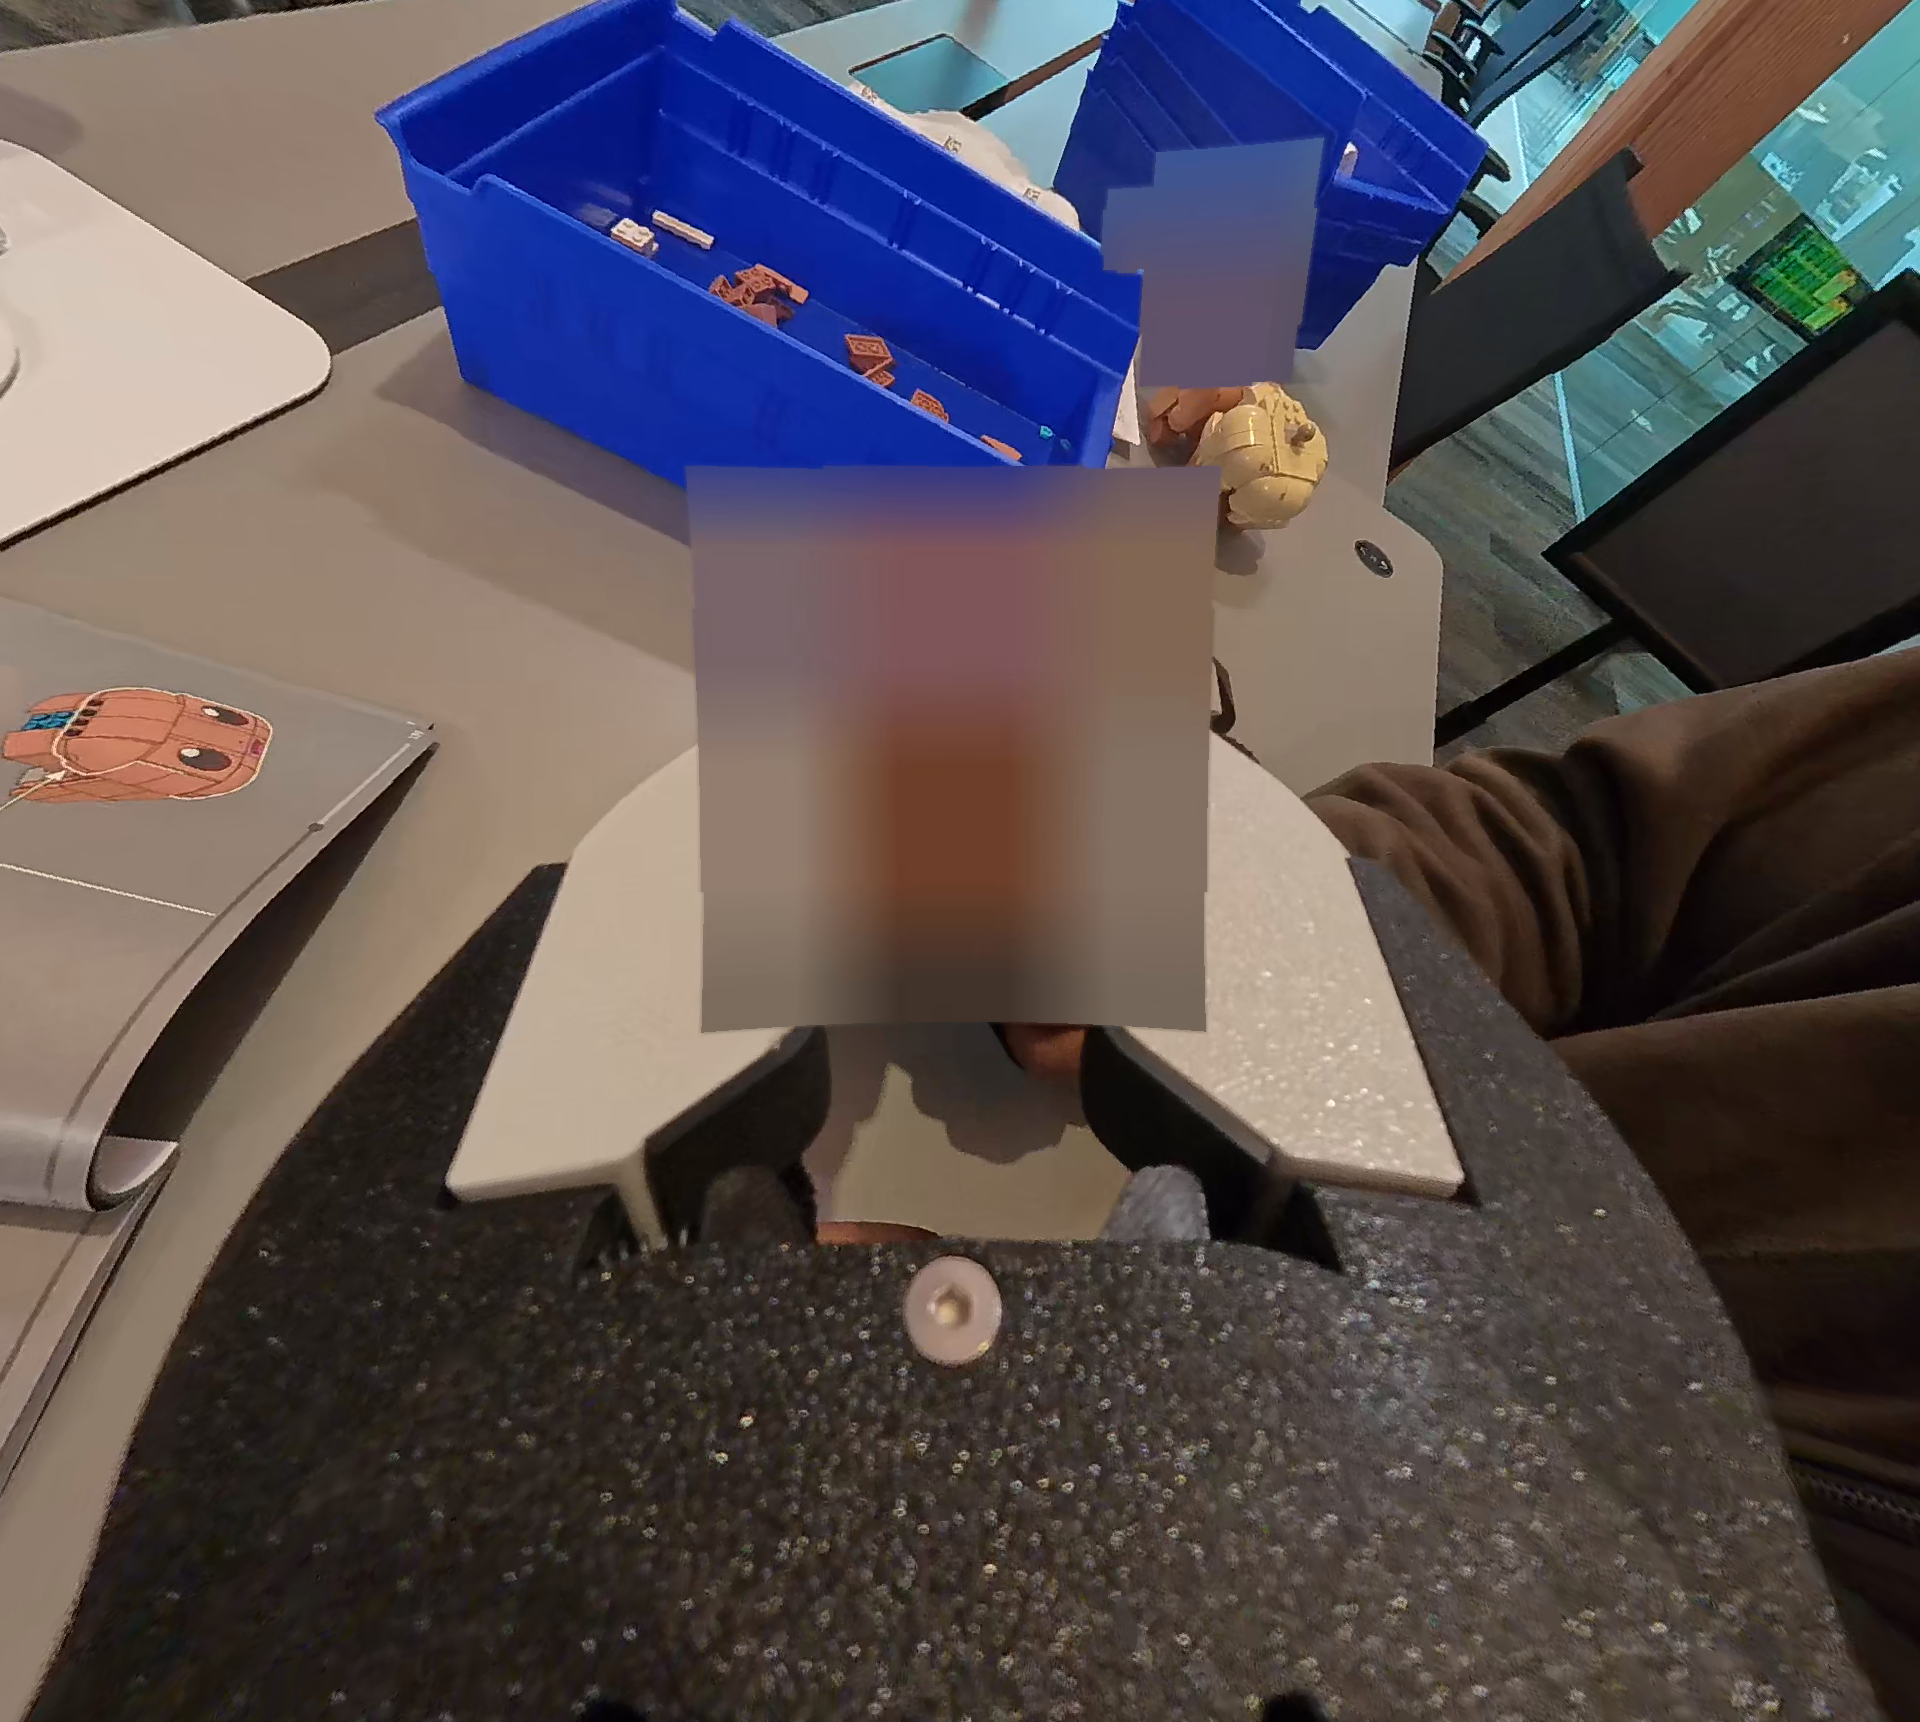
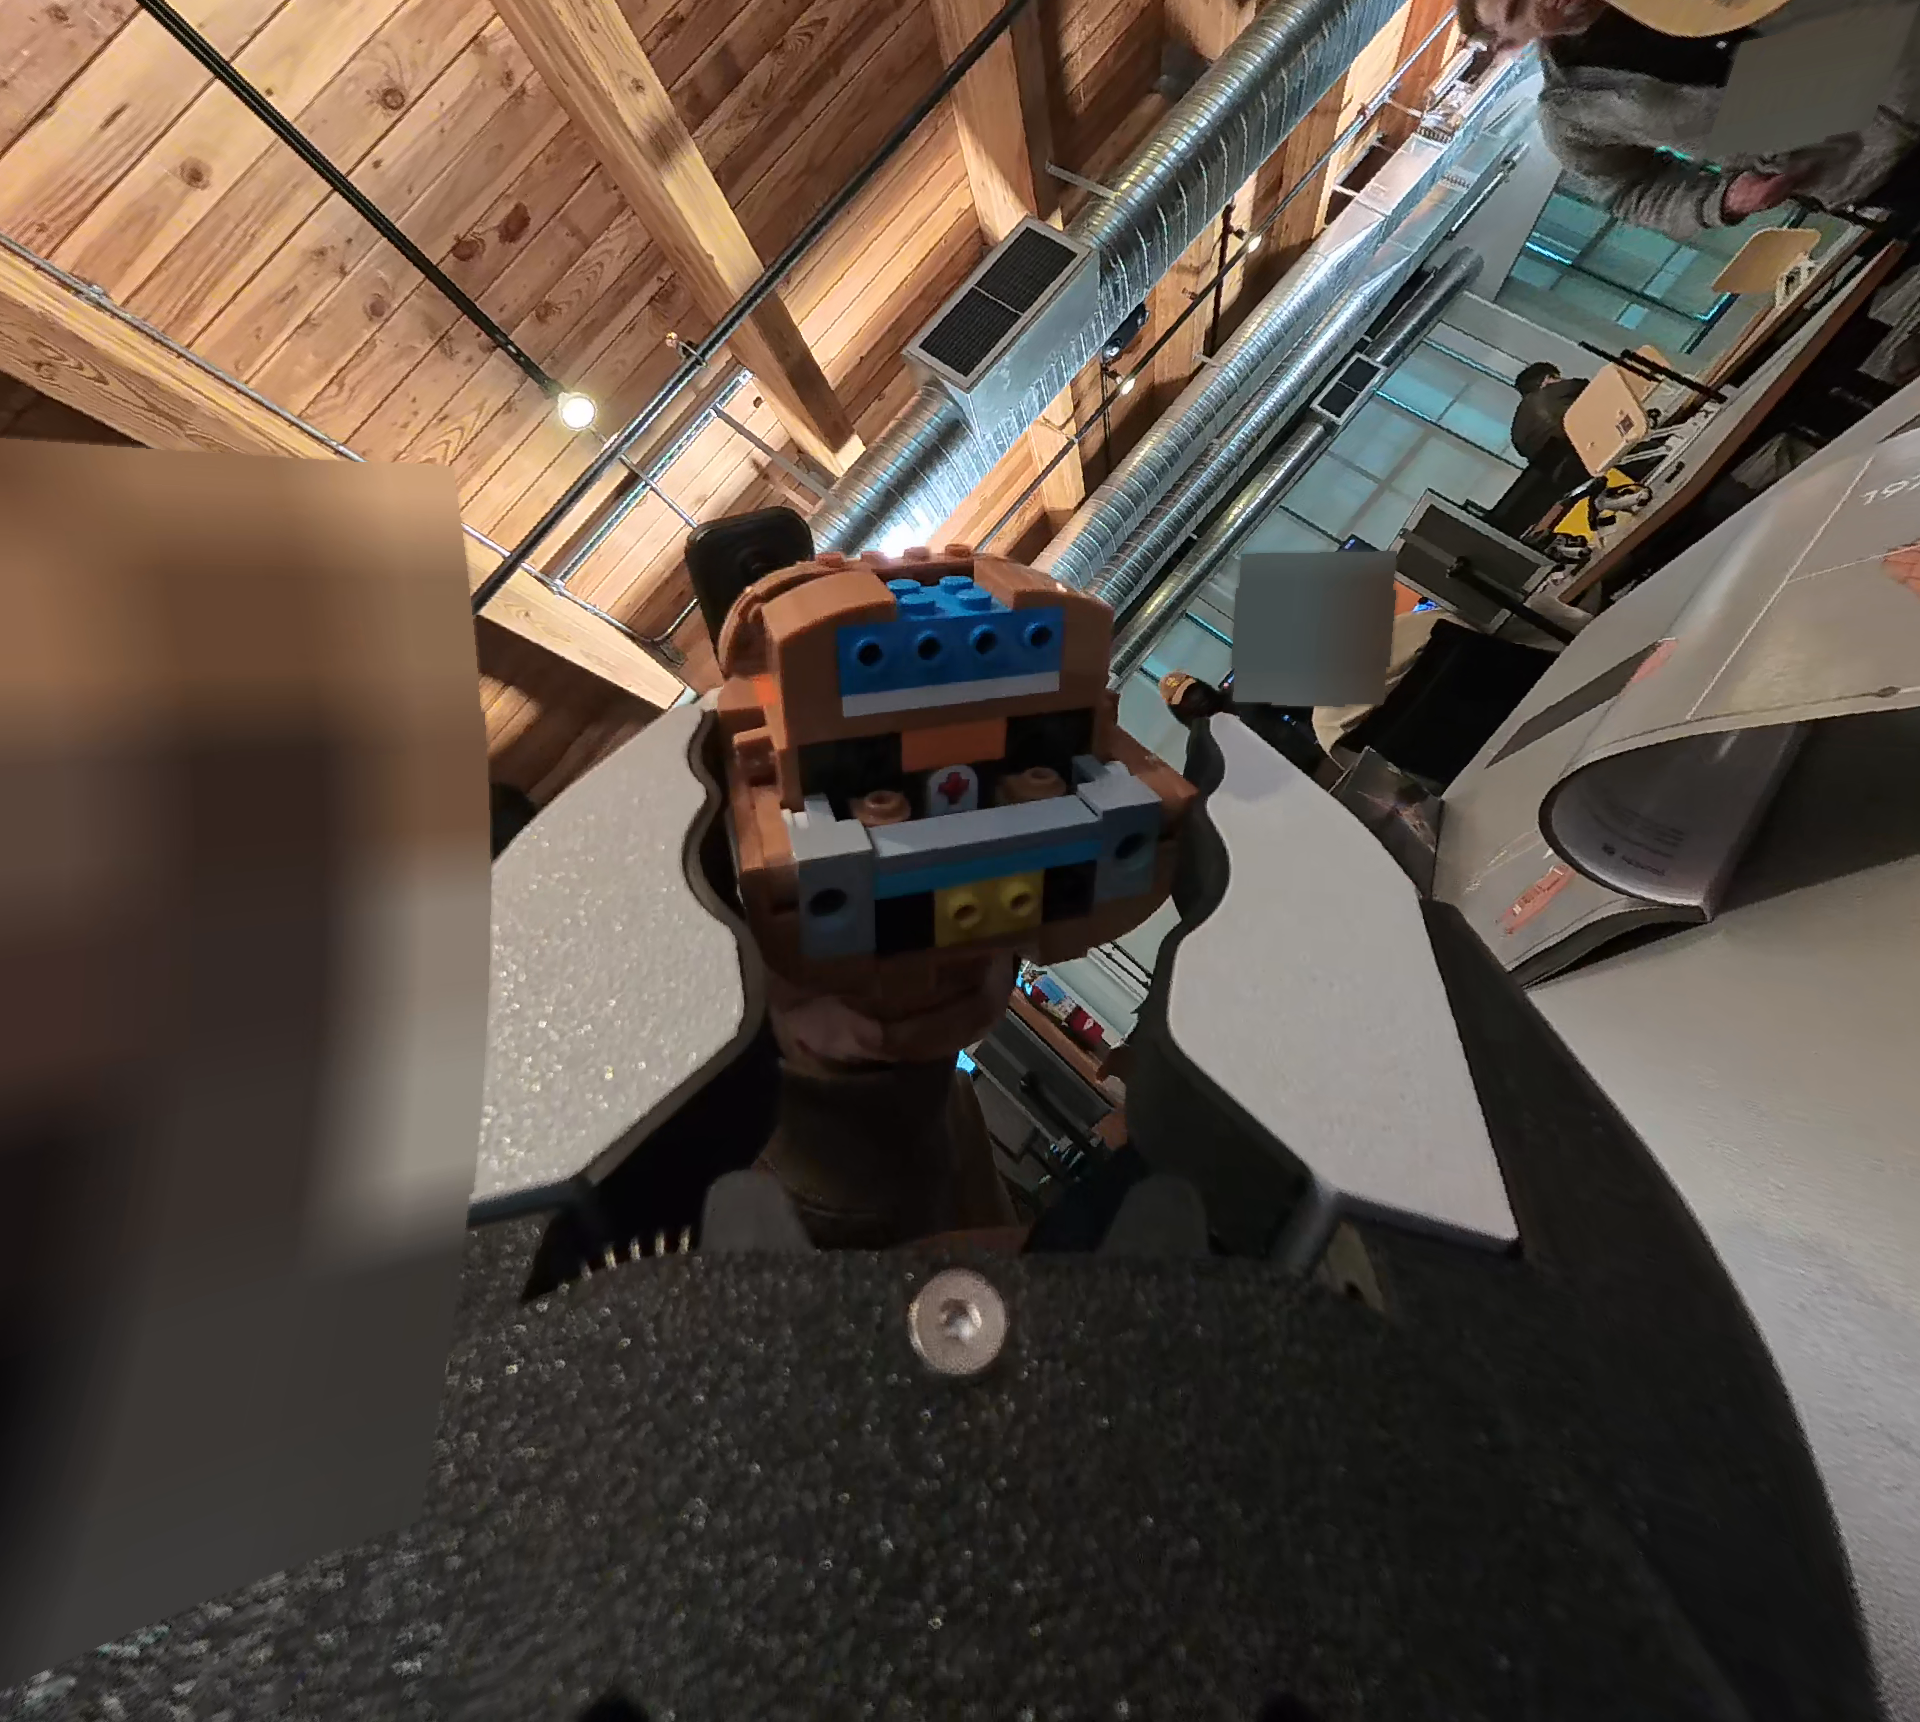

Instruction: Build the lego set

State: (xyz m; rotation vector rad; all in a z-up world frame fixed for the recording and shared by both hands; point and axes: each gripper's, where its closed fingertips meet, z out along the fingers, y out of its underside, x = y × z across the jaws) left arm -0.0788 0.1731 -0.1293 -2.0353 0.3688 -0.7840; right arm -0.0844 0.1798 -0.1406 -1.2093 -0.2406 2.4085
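Print is noted on the open instruction booklet lying on the table, and on a green screen behind glass; wording not reproduced here.

Grey table bears blue bin, booklet, perhaps a cream model

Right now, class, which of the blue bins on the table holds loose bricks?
The nearer blue bin, lying open on the grey table, with brown bricks inside; the others form a nested stack behind.

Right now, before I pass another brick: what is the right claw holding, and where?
The brown Lego model, apparently pinched at its two sides by the right claw.
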